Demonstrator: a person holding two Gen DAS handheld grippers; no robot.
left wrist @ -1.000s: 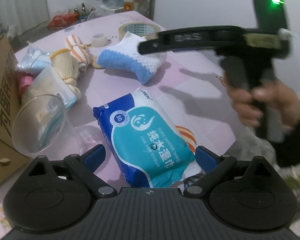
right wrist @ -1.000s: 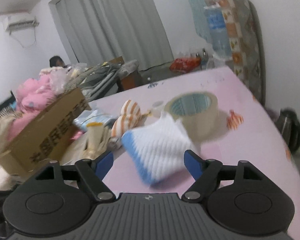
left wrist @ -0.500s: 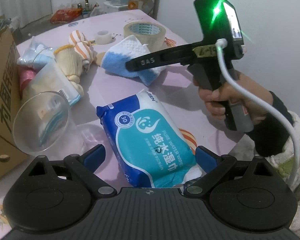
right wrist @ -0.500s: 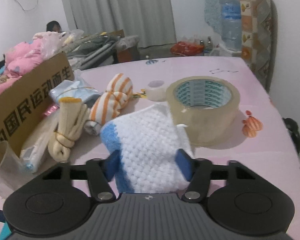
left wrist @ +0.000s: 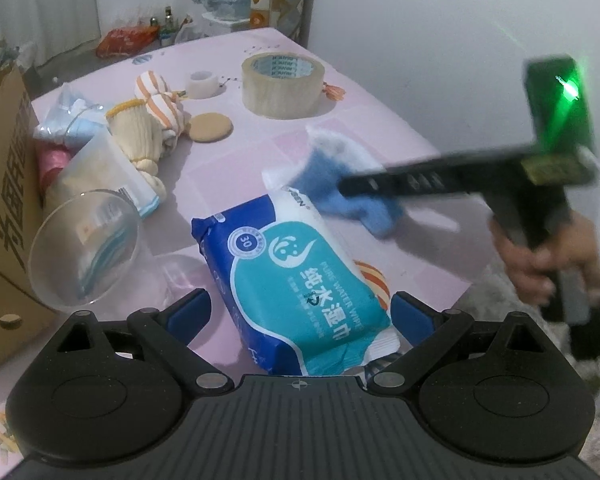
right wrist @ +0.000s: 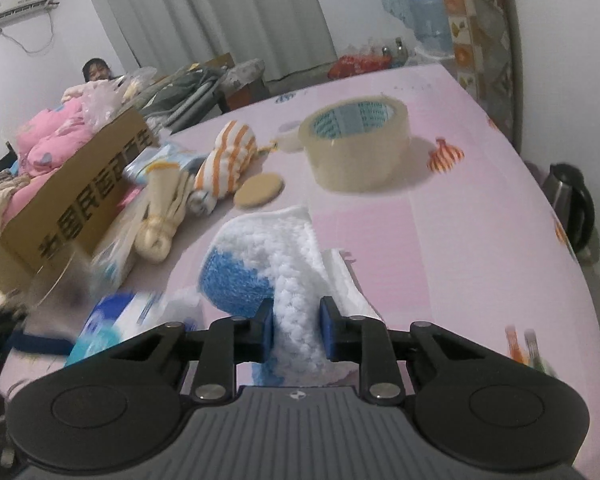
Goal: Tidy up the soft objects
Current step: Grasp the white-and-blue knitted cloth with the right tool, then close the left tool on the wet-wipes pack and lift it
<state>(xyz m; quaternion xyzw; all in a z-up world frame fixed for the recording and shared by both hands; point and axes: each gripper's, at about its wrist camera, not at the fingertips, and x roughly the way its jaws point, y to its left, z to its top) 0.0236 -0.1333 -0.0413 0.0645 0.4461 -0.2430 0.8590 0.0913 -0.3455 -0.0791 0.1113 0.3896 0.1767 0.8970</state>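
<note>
1. Since the earlier frame the blue and white knitted cloth [right wrist: 284, 264] has left its spot on the counter [left wrist: 340, 92] beside the roll of tape [left wrist: 282, 84]. It now hangs in the right hand-held gripper [right wrist: 296, 328] over the near part of the counter, just above the far end of the wet wipes pack [left wrist: 296, 276]. A round tan pad [left wrist: 211, 128] shows where the cloth lay.
2. The right hand-held gripper's jaws have just been closing, and its blue pads now press the white part of the cloth from both sides. The cloth is gripped and lifted; the view is blurred, so I cannot tell whether it brushes the pack.
3. The left hand-held gripper [left wrist: 300, 308] stands wide open and has not moved. The wet wipes pack lies between its fingers near the counter's near edge, with neither finger touching it.
4. I judge the task to be at an early stage: one soft thing is picked up, but nothing shows it placed anywhere.
5. Still lying loose toward the counter's left edge, near the cardboard box [left wrist: 4, 184], are the striped socks [left wrist: 160, 100], the cream gloves [left wrist: 140, 140] and some soft packets in bags.
6. Where the cloth is meant to go is not clear from these views; the box is a likely place.
</note>
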